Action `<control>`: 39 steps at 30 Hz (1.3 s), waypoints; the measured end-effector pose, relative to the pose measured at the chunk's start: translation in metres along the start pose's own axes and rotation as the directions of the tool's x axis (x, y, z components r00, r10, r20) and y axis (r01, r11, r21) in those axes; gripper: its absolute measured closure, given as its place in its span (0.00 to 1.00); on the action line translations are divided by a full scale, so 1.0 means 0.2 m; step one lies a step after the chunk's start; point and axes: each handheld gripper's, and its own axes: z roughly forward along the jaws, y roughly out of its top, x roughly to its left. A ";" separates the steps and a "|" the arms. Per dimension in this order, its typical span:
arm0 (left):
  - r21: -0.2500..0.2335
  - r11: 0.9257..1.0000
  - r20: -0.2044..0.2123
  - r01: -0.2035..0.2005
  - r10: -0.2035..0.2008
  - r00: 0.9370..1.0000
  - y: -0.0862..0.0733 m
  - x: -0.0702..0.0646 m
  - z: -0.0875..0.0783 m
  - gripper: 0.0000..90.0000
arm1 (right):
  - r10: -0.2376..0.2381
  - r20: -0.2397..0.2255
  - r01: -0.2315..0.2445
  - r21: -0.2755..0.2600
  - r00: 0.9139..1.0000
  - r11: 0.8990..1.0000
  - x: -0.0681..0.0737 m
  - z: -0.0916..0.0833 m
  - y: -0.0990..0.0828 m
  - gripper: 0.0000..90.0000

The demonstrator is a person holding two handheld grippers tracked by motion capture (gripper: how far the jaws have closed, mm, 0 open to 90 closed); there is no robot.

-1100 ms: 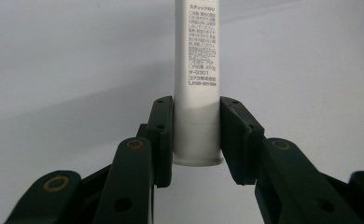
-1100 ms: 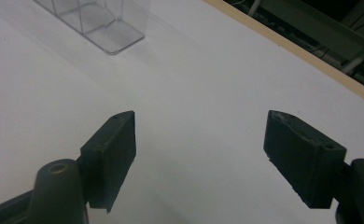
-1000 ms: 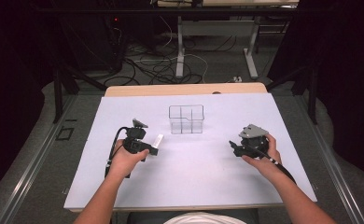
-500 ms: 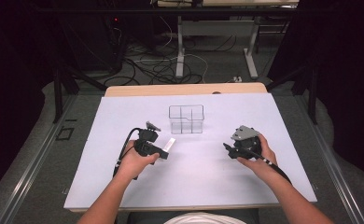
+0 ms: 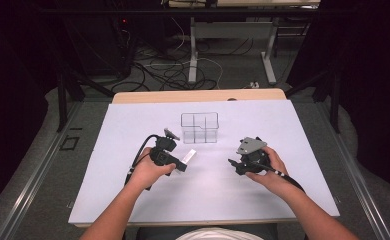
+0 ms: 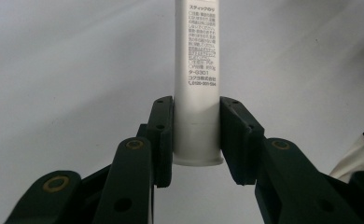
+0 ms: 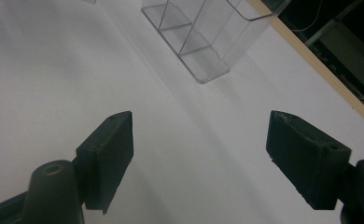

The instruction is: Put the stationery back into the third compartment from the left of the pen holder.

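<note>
A white glue stick (image 6: pixel 198 70) with Japanese print stands between the jaws of my left gripper (image 6: pixel 196 135), which is shut on its lower end. From above, the stick (image 5: pixel 189 155) pokes out to the right of the left gripper (image 5: pixel 177 164), left of the sheet's centre. My right gripper (image 5: pixel 231 162) is right of centre and points left. Its jaws have just been opening, and in its own view the right gripper (image 7: pixel 201 135) is open over bare sheet with nothing between its jaws. A clear divided box (image 5: pixel 199 127) stands behind both; the same box (image 7: pixel 203 28) lies ahead of the right jaws.
A white sheet (image 5: pixel 133 200) covers most of the table, and a wooden strip (image 5: pixel 198 96) shows along its far edge. The person's forearms come in from the bottom. Cables and table legs lie on the dark floor beyond.
Both hands have drawn in toward the middle: the left gripper moved right with the stick, the right gripper moved left. The right jaws stand a little wider.
</note>
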 end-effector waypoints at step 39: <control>0.064 0.993 0.113 -0.098 0.090 0.989 0.15 -0.13 0.04 0.74 | -0.682 0.055 0.684 -0.097 0.729 0.723 0.27 0.07 0.17 0.49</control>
